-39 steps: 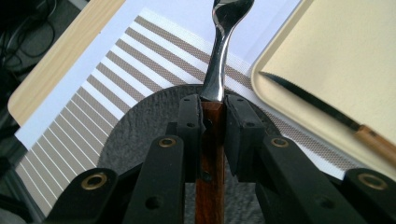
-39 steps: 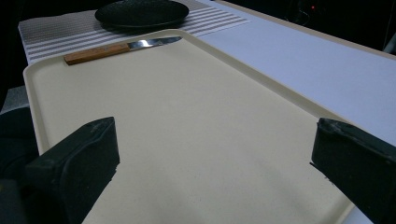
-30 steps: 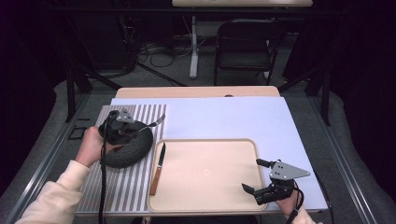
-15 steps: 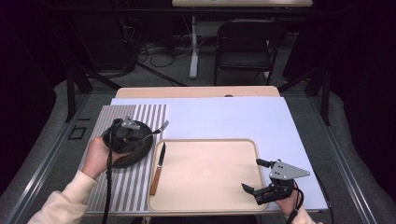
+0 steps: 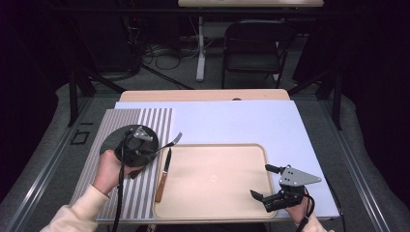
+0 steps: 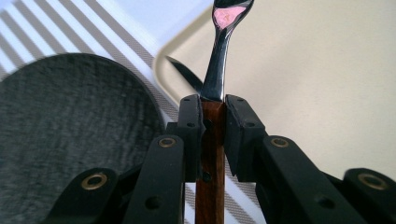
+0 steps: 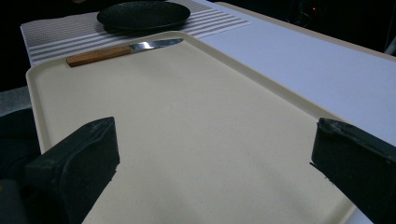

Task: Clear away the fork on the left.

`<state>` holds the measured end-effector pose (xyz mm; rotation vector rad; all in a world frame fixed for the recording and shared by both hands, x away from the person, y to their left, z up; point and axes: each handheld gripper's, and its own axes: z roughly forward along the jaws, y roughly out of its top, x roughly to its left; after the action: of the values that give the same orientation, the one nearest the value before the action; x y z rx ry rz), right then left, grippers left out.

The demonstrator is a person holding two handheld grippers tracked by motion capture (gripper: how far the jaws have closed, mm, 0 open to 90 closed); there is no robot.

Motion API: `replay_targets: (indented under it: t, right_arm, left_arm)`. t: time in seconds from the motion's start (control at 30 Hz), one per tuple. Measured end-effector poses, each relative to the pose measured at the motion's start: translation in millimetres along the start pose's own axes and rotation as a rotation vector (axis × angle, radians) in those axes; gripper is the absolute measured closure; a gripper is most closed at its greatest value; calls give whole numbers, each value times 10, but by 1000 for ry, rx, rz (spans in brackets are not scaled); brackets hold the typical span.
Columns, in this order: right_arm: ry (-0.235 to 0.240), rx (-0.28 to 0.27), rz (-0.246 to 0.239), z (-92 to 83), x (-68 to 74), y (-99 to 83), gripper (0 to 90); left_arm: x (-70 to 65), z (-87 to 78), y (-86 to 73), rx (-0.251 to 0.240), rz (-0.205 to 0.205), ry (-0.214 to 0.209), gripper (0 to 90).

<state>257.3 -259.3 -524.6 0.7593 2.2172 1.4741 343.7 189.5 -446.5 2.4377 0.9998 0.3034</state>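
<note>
My left gripper is shut on the wooden handle of a fork. It holds the fork just above the right edge of a black plate, with the metal end pointing toward the beige tray. A wooden-handled knife lies along the tray's left rim. My right gripper stands open over the tray's near right corner, with nothing between its jaws.
The plate rests on a grey-and-white striped mat at the left. A pale blue sheet covers the table behind and right of the tray. A folding chair stands beyond the far edge.
My left hand has drawn back toward the near edge, carrying the fork a little right toward the tray. The right gripper has not moved.
</note>
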Motion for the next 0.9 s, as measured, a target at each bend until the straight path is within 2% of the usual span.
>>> replay_targets:
  t: [0.17,0.4,0.63,0.9]
  right_arm:
    - [2,0,-1,3,1,2,2]
    - [3,0,-2,9,-1,4,1]
    - [4,0,-4,9,0,5,2]
    - [5,0,-5,9,0,6,1]
  left_arm:
    - [-54,120,-10,19,-19,-39,771]
    - [-82,284,6,45,-45,-60,770]
    - [-86,491,-3,97,-59,-58,770]
    - [-122,607,-26,139,-55,-36,769]
